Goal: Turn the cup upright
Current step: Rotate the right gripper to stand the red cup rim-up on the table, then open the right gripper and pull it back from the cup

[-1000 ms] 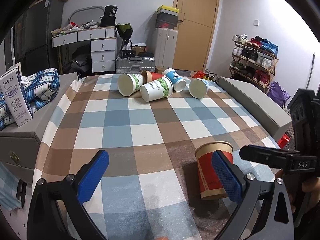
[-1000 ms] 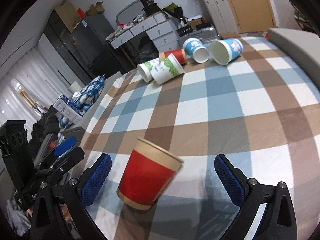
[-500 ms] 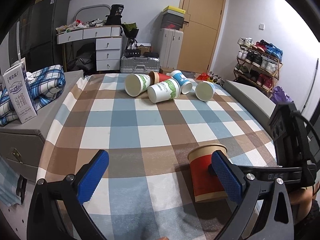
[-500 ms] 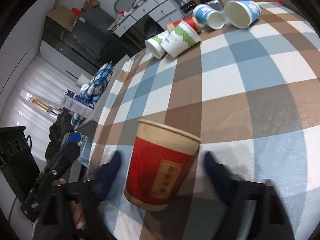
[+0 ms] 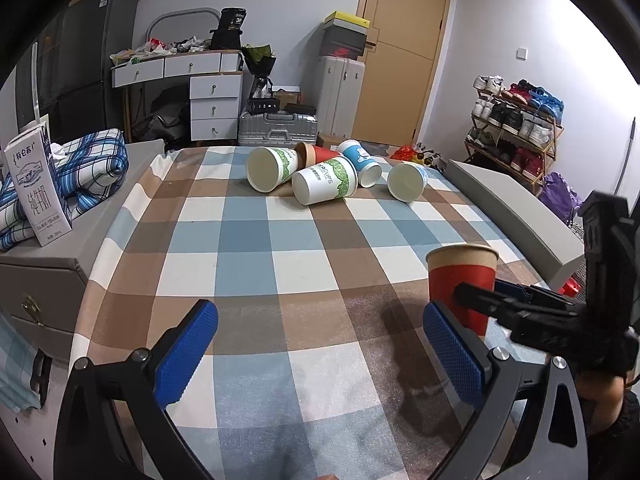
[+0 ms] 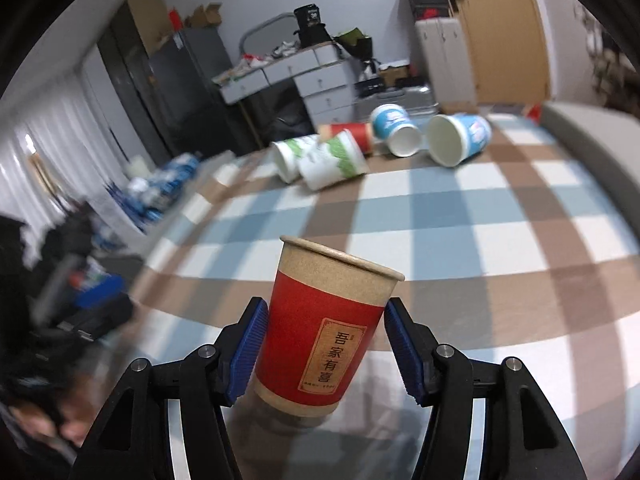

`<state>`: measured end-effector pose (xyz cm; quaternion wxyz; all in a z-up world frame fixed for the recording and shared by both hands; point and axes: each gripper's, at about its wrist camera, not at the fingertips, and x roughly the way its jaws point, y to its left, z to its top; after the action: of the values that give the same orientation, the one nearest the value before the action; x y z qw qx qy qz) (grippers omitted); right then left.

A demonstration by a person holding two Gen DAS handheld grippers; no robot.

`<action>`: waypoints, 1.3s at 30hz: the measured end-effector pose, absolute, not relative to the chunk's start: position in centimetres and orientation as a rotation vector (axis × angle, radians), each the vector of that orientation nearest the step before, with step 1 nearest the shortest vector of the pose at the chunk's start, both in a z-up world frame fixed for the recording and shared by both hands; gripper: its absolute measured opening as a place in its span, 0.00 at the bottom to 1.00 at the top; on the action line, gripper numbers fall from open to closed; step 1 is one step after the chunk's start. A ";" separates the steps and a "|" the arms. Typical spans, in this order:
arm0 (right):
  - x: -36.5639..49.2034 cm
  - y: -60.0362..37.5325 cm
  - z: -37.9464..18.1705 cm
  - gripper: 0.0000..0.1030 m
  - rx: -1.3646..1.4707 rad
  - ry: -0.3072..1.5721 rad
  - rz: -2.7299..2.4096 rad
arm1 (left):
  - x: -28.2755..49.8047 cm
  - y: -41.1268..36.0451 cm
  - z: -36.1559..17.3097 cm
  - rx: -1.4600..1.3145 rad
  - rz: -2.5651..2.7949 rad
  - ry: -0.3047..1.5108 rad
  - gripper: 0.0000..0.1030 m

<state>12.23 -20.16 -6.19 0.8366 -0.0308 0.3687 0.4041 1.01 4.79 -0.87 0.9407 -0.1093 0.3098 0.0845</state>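
A red paper cup with a brown rim stands mouth up between the blue pads of my right gripper, which is shut on its sides just above the checked tablecloth. In the left wrist view the same cup shows at the right with the right gripper around it. My left gripper is open and empty over the near part of the cloth, left of the cup.
Several paper cups lie on their sides at the far end of the table. A milk carton and folded plaid cloth sit on the grey box at left. A grey ledge runs along the right.
My right gripper has closed from wide open onto the red cup. The left gripper has stayed open while its view shifted slightly.
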 end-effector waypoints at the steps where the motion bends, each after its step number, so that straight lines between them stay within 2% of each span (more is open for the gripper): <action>1: 12.1 -20.0 -6.3 0.58 -0.089 0.765 0.842 | 1.0 4.8 -0.9 -0.223 0.172 0.632 0.97; 19: 7.6 -21.1 -6.7 0.51 -0.367 0.726 0.949 | 1.0 4.3 -0.8 -0.218 0.160 0.636 0.97; 30: 8.5 -19.2 -6.9 0.51 -0.328 0.578 0.776 | 1.1 4.2 -1.3 -0.214 0.152 0.647 0.97; 39: 8.7 -18.2 -8.0 0.53 -0.373 0.604 0.768 | 1.1 4.2 -1.3 -0.213 0.149 0.648 0.97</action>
<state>8.73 -18.20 -8.01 0.8664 -0.1781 0.2885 0.3666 1.14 4.19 -1.35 0.9397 -0.1046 0.3173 0.0731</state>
